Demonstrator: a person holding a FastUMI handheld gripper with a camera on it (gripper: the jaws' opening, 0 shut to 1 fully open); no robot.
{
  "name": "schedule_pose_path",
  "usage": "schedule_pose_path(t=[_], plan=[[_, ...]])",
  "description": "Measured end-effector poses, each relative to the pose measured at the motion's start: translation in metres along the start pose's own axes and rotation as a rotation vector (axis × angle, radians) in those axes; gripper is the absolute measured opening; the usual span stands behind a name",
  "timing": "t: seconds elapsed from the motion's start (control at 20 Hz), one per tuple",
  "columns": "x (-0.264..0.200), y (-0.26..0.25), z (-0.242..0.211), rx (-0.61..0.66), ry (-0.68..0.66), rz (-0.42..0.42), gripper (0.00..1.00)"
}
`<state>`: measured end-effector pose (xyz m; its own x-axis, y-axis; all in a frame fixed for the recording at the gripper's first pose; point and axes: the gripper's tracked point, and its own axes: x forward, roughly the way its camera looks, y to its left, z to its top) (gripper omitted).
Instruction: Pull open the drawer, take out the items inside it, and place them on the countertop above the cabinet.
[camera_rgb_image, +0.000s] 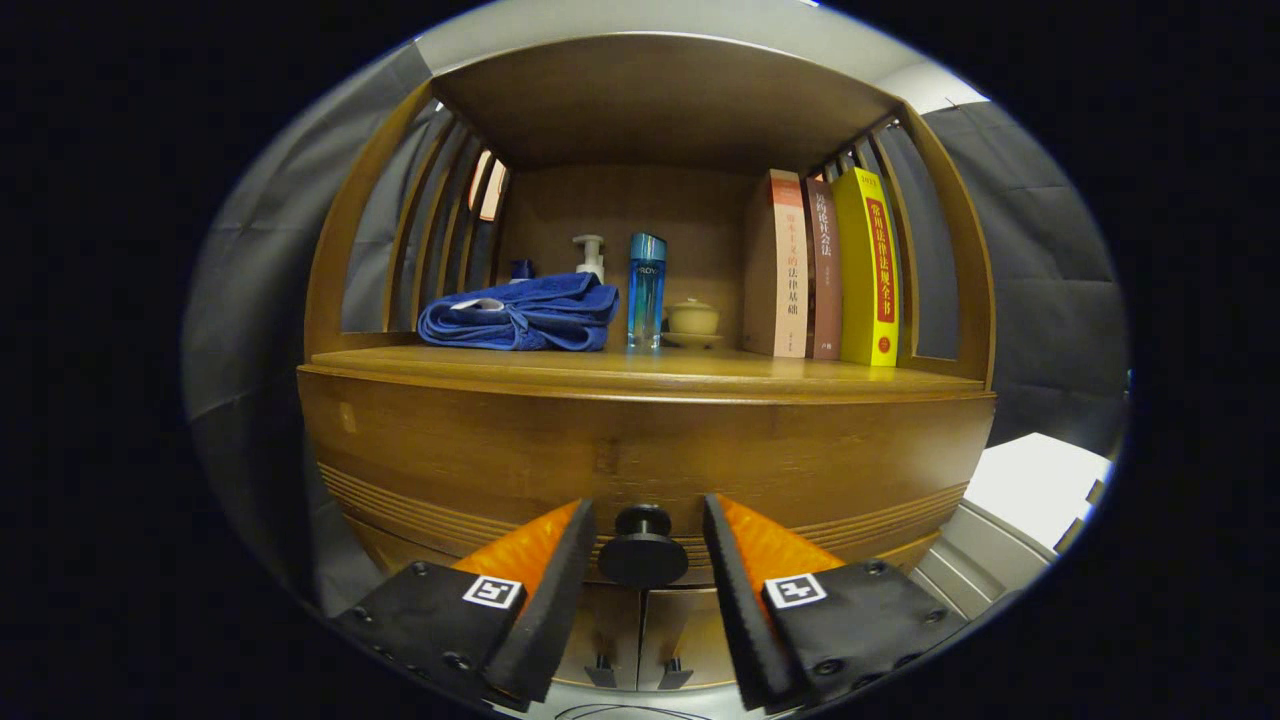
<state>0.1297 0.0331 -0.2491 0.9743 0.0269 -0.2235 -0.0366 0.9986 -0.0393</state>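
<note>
Hand-held gripper spread wide, orange ribbed fingers with black pads flanking round black drawer knob, not touching it. Knob on closed drawer, curved, grooved brown wood. Tabletop above at twelve o'clock: folded blue towel toward eleven, white pump bottle, blue glass bottle, small lidded cup, three upright books toward one.

Your gripper sits spread, the drawer knob between its fingers, untouched. On the countertop above, a towel lies toward the left edge, books stand at the right edge, a bottle between.
</note>
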Motion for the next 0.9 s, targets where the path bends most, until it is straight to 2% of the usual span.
schedule_pose_path(t=[0.05,0.1,0.25,0.55,0.9], plan=[[-0.001,0.001,-0.003,0.001,0.011,0.011,0.69],[0.000,0.002,-0.001,0.001,-0.005,0.009,0.69],[-0.001,0.004,-0.002,0.002,-0.013,0.008,0.55],[0.003,0.004,-0.003,0.006,0.006,0.016,0.46],[-0.009,0.002,-0.007,0.061,0.010,0.016,0.46]])
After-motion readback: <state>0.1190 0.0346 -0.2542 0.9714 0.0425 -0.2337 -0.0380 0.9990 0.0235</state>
